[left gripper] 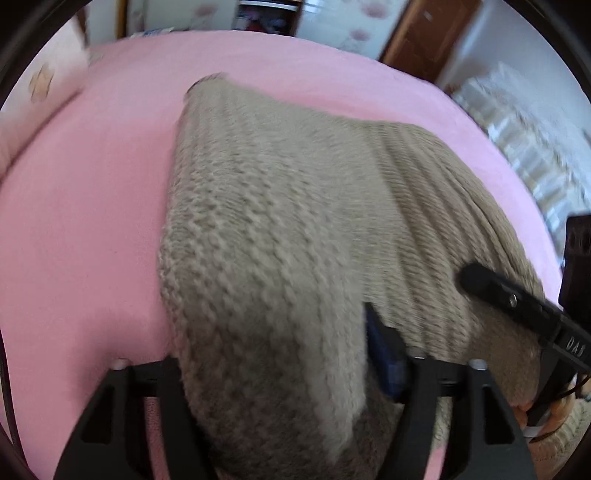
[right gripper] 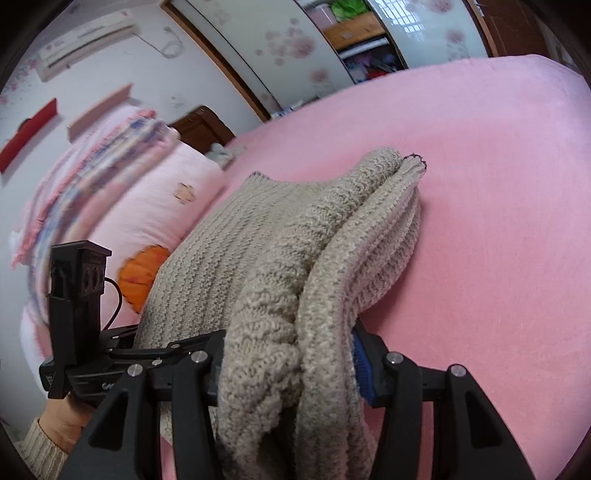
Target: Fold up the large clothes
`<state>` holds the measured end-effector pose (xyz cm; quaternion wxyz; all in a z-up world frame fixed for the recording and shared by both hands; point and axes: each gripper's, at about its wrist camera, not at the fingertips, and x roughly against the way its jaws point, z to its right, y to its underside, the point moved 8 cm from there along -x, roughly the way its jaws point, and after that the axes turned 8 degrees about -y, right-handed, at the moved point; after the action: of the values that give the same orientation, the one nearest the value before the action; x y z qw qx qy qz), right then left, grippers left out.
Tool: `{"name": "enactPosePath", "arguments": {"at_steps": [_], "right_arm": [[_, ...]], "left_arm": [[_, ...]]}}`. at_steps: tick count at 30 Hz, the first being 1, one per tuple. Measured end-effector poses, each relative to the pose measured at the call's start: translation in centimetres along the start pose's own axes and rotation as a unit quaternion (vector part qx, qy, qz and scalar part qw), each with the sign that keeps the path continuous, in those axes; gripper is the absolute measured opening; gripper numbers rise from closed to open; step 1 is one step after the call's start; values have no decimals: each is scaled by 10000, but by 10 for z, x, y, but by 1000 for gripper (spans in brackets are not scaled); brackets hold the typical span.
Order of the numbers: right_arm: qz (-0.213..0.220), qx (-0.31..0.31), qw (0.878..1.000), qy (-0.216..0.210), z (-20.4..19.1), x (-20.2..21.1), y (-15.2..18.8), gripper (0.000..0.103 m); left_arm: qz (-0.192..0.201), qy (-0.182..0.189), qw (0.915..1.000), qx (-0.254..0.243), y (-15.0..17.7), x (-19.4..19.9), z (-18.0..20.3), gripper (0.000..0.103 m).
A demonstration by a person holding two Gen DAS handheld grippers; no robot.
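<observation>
A beige knitted sweater [left gripper: 280,192] lies folded on the pink bed [left gripper: 81,229], with one end lifted toward both cameras. My left gripper [left gripper: 273,339] stands open around a thick fold; the blue pad of its right finger [left gripper: 384,354] shows bare beside the knit, and the left finger is hidden by the fabric. In the right wrist view the sweater [right gripper: 266,236] bunches into my right gripper [right gripper: 288,332], which is shut on the doubled layers. The right gripper's finger [left gripper: 502,295] also reaches over the sweater in the left wrist view.
Pink pillows [right gripper: 147,206] with an orange patch lie at the head of the bed, left of the sweater. A hand in a cream sleeve [right gripper: 55,428] holds the left gripper's body [right gripper: 77,302]. A wardrobe [right gripper: 354,33] stands beyond the bed.
</observation>
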<state>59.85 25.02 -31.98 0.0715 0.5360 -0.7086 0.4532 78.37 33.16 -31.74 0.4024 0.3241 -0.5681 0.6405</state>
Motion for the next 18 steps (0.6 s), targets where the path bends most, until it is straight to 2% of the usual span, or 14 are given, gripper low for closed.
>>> {"name": "enactPosePath", "arguments": {"at_steps": [1, 2, 4, 6, 8, 11, 14, 15, 18], "right_arm": [[-106, 138, 9998, 76, 2, 0, 4, 54], [-247, 249, 9992, 167, 6, 1, 9, 55], [-475, 261, 9983, 221, 11, 3, 13, 62], [-485, 304, 9979, 309, 14, 17, 13, 65], [-344, 469, 9969, 532, 12, 33, 8, 66], [61, 988, 9925, 719, -6, 57, -2, 66], [226, 1491, 9860, 716, -32, 70, -3, 65], [178, 1614, 9847, 636, -41, 69, 0, 59], [-135, 1911, 9802, 507, -61, 57, 14, 31]], "left_arm": [[139, -66, 9998, 106, 1, 0, -9, 94], [267, -197, 9993, 199, 3, 3, -18, 103], [387, -187, 9984, 378, 6, 11, -28, 103], [591, -268, 9969, 455, 10, 28, -29, 103], [843, -539, 9939, 456, 13, 47, -37, 103], [1393, -938, 9842, 562, 11, 80, -35, 102], [1800, -1172, 9748, 597, 15, 102, -25, 102], [1868, -1223, 9727, 633, 17, 103, -18, 102], [1842, -1422, 9710, 547, 33, 100, -28, 102]]}}
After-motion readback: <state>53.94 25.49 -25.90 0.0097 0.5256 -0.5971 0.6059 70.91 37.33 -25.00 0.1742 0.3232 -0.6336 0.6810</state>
